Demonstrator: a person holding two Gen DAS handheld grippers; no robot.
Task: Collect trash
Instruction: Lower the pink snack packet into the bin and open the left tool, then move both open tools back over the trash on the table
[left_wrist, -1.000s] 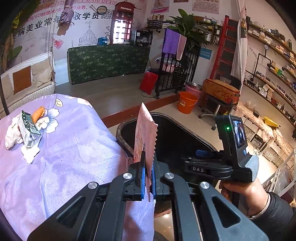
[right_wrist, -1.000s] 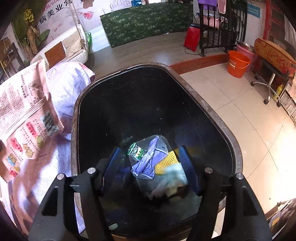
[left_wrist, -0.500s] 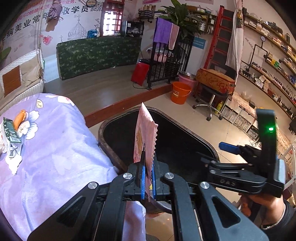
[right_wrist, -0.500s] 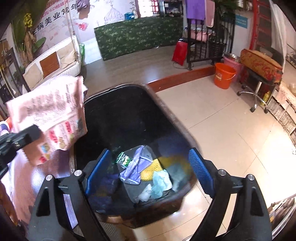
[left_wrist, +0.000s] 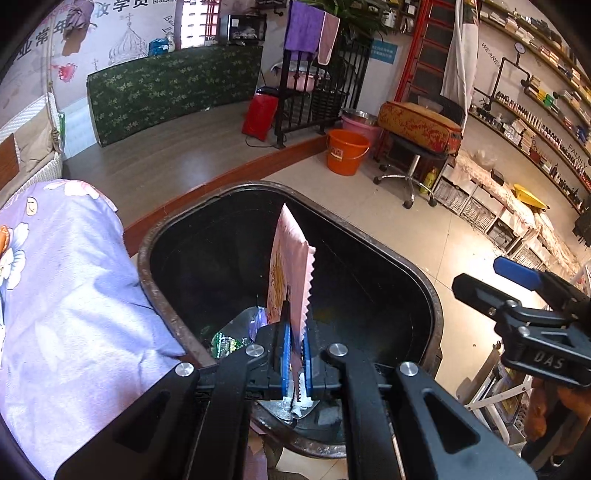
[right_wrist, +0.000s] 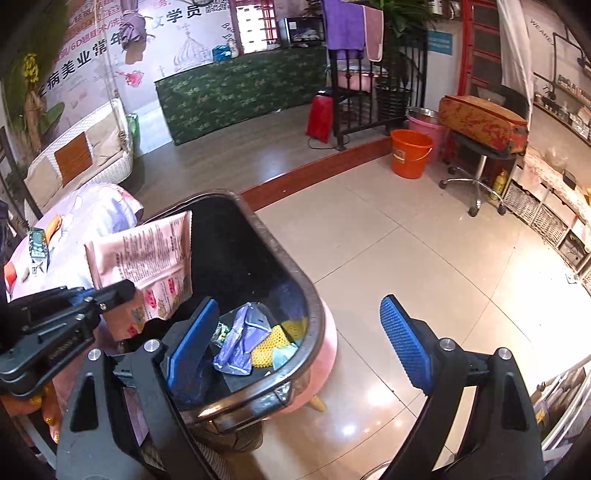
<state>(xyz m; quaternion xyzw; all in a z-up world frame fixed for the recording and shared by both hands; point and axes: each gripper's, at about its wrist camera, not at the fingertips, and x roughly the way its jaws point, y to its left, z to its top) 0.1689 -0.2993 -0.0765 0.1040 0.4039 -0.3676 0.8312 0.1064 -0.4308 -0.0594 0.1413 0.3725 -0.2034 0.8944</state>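
So the left hand-held gripper (left_wrist: 294, 354) is clamped tight on a pink wrapper (left_wrist: 290, 273), holding it upright on edge right above the open black trash bin (left_wrist: 424, 291). The bin sits just beside the edge of the purple flowered bed (left_wrist: 74, 288). The right hand-held gripper (right_wrist: 299, 343) is off past the bin's far rim, over the tile floor (right_wrist: 424, 258), jaws spread wide with nothing in them. Some crumpled trash (right_wrist: 243, 343) is already lying at the bottom of the bin.

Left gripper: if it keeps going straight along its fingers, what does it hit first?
Probably the far inner wall of the black bin. The left gripper, shut on the pink wrapper, points over the bin's opening; depth is unclear in the fisheye view.
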